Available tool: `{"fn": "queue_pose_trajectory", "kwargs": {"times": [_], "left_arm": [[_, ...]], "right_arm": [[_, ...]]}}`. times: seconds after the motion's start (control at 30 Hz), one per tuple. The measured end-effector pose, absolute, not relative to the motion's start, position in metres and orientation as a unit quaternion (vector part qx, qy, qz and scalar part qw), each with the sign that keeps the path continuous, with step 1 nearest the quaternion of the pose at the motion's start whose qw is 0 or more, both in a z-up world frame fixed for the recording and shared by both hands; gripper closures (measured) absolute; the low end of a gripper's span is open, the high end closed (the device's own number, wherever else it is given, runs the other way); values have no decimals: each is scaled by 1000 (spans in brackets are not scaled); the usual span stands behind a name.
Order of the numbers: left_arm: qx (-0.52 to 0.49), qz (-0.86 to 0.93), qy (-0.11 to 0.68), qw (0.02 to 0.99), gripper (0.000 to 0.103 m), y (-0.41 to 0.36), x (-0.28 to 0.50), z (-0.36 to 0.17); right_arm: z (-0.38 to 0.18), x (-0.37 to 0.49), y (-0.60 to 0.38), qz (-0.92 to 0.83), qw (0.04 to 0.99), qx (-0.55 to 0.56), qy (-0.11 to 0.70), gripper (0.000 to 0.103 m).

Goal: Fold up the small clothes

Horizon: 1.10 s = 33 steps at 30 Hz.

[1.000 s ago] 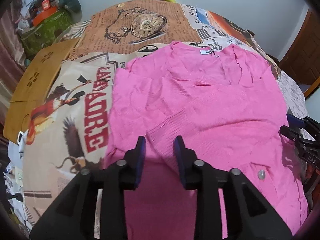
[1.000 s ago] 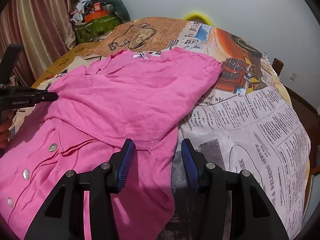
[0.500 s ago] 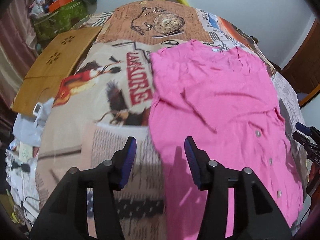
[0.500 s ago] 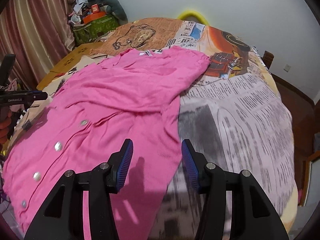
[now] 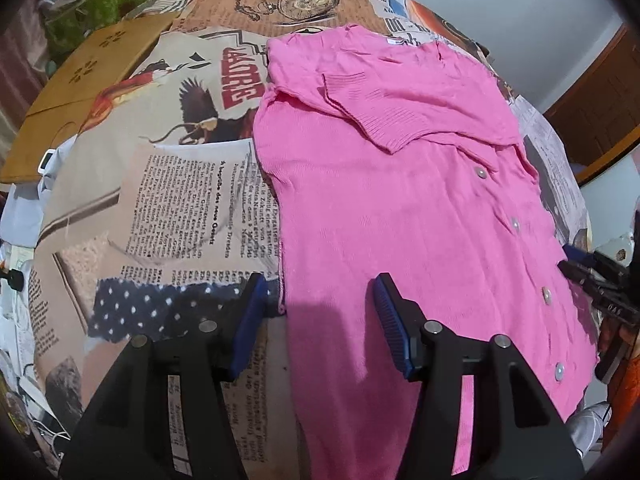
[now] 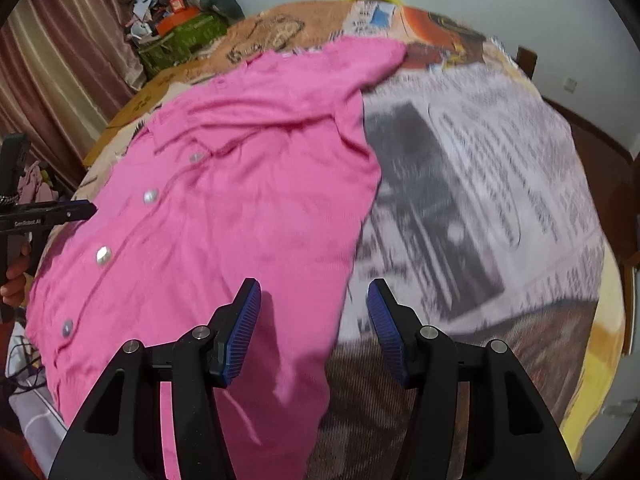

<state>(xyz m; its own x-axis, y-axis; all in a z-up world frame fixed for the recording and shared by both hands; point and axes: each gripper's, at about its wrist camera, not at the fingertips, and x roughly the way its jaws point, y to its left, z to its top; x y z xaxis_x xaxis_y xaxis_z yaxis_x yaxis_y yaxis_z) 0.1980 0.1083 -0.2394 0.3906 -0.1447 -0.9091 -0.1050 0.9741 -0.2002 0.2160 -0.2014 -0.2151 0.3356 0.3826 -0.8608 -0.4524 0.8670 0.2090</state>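
A pink buttoned cardigan [image 5: 400, 208] lies flat on the table, both sleeves folded over its chest; it also shows in the right wrist view [image 6: 240, 208]. My left gripper [image 5: 318, 316] is open and empty above the cardigan's left hem edge. My right gripper [image 6: 314, 320] is open and empty above the cardigan's right hem edge. The right gripper's tip shows at the right edge of the left wrist view [image 5: 592, 276], and the left gripper's tip shows at the left edge of the right wrist view [image 6: 48, 216].
The table wears a newspaper-print cloth [image 5: 192, 208] [image 6: 480, 200]. A navy polka-dot cloth [image 5: 160, 308] lies near the left gripper. A brown board [image 5: 88, 80] lies at the far left. A green box with clutter [image 6: 180, 36] stands at the back.
Both grippers pulled back from the sleeves toward the hem. The left gripper opened wide. The folded sleeves stay on the chest.
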Motion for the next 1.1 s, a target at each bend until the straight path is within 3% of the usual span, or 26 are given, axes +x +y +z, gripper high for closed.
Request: {"fn": "queue_pose_trajectory", "kwargs": {"times": [0.07,0.13,0.17,0.23,0.33,0.73,0.9,1.1], "left_arm": [[-126,-13,549,826,82,109,197,-239],[-126,-17,550,826,97,107,198,-238],[-126,-20,549,826,98,106,198,-237],[-112,-21,543,832,98,100,199,-234],[-93,-14,532,841,99,95,200,-227],[-60,15,450,891,99,103,260,-158],[-58,38,472,879,98,112,305,-184],[-92,43,523,846,91,128,318,-223]], "right_arm": [[-219,212,-205,262,816,-24,515,51],[-220,211,-205,264,817,-21,512,53],[-220,210,-205,271,816,-15,511,57],[-222,207,-204,278,815,-4,509,78],[-221,205,-196,288,815,-12,504,95],[-172,241,-193,284,862,-21,420,98],[-174,275,-189,262,872,-33,412,97],[-188,296,-193,235,866,-5,441,85]]}}
